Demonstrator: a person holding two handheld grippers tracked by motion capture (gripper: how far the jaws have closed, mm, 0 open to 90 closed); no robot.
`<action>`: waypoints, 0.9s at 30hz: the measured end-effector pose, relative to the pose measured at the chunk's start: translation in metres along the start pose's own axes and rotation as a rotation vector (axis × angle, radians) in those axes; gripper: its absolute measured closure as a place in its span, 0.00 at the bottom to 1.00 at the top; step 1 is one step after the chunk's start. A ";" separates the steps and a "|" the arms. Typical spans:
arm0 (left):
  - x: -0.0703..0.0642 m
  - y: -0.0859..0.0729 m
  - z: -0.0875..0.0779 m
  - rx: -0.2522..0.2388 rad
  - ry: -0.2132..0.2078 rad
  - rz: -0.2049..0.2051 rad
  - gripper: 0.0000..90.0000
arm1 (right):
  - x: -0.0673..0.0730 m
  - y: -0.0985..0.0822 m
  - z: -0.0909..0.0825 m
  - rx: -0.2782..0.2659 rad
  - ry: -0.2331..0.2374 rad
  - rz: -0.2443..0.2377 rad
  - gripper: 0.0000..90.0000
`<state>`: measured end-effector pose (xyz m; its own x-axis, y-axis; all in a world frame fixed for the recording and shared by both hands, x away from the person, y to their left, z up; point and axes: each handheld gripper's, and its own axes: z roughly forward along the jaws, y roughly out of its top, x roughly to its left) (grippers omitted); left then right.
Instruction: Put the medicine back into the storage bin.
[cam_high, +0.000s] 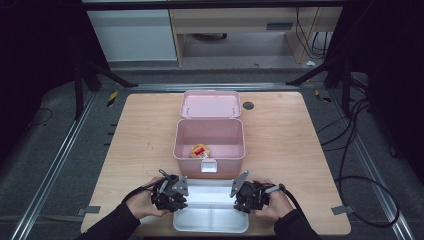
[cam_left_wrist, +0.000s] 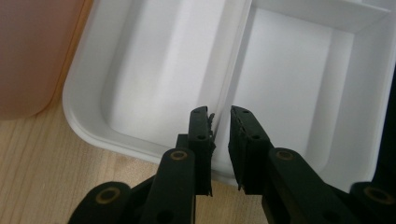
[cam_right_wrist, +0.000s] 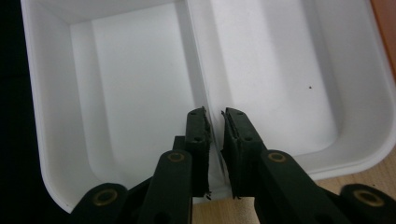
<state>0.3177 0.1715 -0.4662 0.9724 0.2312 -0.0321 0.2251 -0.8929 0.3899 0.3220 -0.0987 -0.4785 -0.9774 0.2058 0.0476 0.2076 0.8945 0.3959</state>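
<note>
A white divided tray (cam_high: 210, 220) is lying at the lower centre of the high view, on the near edge of a wooden table (cam_high: 280, 135), its long axis running left to right across the frame and its near rim sitting just inside the table's edge. A person's left gripper (cam_high: 176, 192) is bearing on the tray's left end and the right gripper (cam_high: 243, 192) on its right end, each coming in from a bottom corner of the frame.

In the left gripper view, the black jaws are standing narrowly apart astride the tray's dividing wall (cam_left_wrist: 231, 84), which is running up the frame away from the camera; whether the pads are pressing on it cannot be told. In the right gripper view, the jaws are likewise straddling the dividing wall (cam_right_wrist: 198, 70) with a slim gap between them, and contact there is equally unclear.

Just beyond the tray, at the centre of the high view, a pink box (cam_high: 209, 141) is standing open, its lid (cam_high: 210, 104) thrown back toward the top, a small red-and-yellow item (cam_high: 199, 150) lying inside. Bare tabletop is stretching to the left and right of both containers.
</note>
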 end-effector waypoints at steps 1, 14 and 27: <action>0.001 0.001 0.001 0.006 -0.002 0.000 0.88 | 0.000 0.000 0.000 0.003 -0.002 0.000 0.92; -0.008 0.003 -0.001 0.054 -0.059 0.072 0.96 | 0.003 0.006 -0.007 0.006 0.037 -0.029 0.94; -0.025 0.013 -0.065 0.016 -0.071 0.154 0.98 | 0.027 0.018 -0.054 -0.064 0.066 -0.070 0.97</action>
<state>0.2922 0.1789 -0.4006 0.9972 0.0640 -0.0381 0.0737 -0.9219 0.3804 0.2972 -0.0980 -0.4208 -0.9904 0.1152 0.0767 0.1377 0.8784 0.4577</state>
